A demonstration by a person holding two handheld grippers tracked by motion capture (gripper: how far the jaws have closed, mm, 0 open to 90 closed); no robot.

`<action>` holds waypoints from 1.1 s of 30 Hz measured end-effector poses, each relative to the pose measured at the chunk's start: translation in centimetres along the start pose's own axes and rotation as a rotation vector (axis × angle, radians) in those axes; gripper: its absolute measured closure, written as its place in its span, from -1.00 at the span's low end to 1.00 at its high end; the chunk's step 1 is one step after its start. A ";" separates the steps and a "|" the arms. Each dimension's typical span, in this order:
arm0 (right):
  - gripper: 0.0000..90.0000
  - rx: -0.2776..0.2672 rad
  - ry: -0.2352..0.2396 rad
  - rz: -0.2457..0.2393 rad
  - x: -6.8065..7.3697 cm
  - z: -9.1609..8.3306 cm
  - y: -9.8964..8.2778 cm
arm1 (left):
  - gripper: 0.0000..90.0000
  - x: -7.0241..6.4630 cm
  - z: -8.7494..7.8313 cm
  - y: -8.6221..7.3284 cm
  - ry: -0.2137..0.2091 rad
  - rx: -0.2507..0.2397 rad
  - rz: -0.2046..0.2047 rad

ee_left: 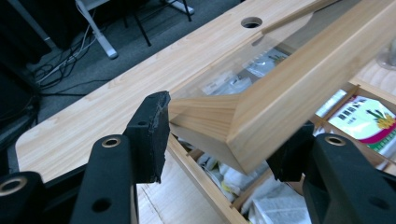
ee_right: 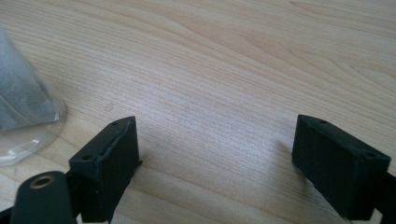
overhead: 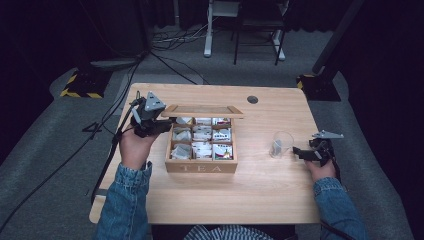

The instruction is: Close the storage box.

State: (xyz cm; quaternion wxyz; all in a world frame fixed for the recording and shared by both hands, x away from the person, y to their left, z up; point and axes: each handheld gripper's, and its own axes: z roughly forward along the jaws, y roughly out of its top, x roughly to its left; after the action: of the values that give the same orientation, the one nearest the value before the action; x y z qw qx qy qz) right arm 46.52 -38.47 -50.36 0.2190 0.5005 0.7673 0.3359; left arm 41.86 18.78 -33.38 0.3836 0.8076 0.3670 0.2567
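Black fingers (ee_left: 149, 135) of the left gripper (ee_left: 224, 140) pinch the lid (ee_left: 280, 93) corner of a wooden tea box (overhead: 201, 167) at table (overhead: 260, 200) centre; stiff, light, glazed, likely best held by its frame. At three o'clock, the right gripper (ee_right: 215, 158) gapes empty beside a glass (overhead: 281, 144). Dark studio floor (overhead: 50, 165) surrounds.

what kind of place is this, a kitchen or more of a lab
Likely a lab or recording studio, not a kitchen: a bare wooden table on grey carpet, dark curtains around it, loose cables on the floor and equipment stand bases with hazard stripes.
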 end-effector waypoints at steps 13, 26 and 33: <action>-0.67 0.000 0.001 0.002 0.0 0.0 0.0 | 0.06 -1.0 -1.1 -0.9 -0.014 0.053 0.010; -0.67 0.000 -0.002 0.003 0.1 0.0 0.0 | 0.05 -1.9 -1.4 -1.5 -0.014 0.123 0.034; -0.67 0.001 -0.004 0.006 0.1 0.0 0.0 | 0.01 -2.0 -1.3 -2.0 -0.037 0.171 0.036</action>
State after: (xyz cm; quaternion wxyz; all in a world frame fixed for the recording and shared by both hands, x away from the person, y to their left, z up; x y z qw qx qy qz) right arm 46.45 -38.39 -50.35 0.2190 0.5036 0.7655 0.3352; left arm 39.00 18.61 -34.52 0.3151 0.8486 0.3656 0.2163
